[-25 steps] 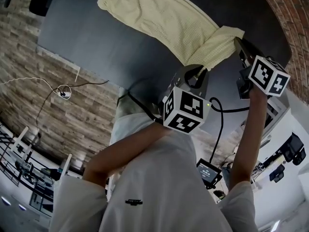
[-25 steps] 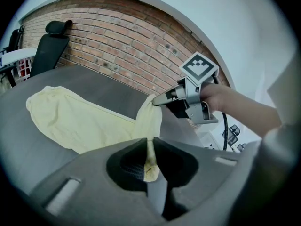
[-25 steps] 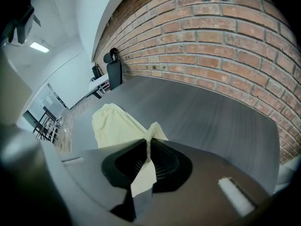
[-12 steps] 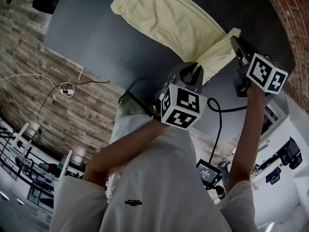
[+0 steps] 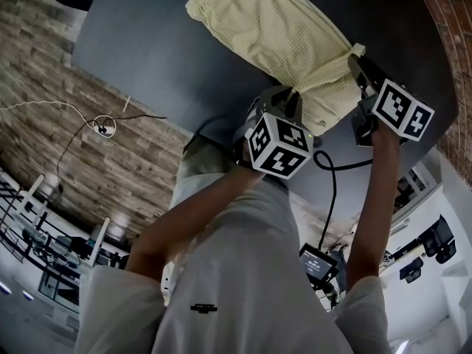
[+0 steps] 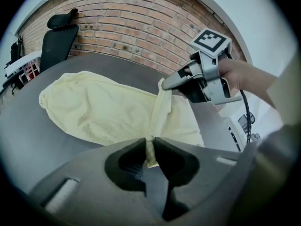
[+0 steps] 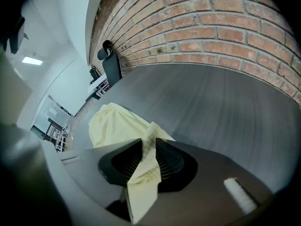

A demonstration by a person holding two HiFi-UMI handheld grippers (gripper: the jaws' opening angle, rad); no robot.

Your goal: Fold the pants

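Pale yellow pants [image 5: 280,35] lie on the dark round table [image 5: 162,57], with their near end lifted and doubled over the rest. My left gripper [image 5: 291,94] pinches one corner of that end; in the left gripper view a thin strip of cloth [image 6: 149,150] sits between its nearly closed jaws, which are opening. My right gripper [image 5: 355,61] holds the other corner just above the table. A flap of the pants [image 7: 143,173] runs through its jaws, which are also opening. The left gripper view also shows the right gripper [image 6: 164,84] with a taut fold hanging between the two.
A brick wall [image 6: 141,27] curves behind the table, with a black chair [image 6: 59,36] at its far left. A cable [image 5: 103,127] lies on the wood-look floor to the left. The table's near edge runs just below the grippers. A black device [image 5: 318,262] sits by my right side.
Both grippers have sunk toward the table and carried the lifted end of the pants forward over the rest. The fold hangs lower and flatter now.
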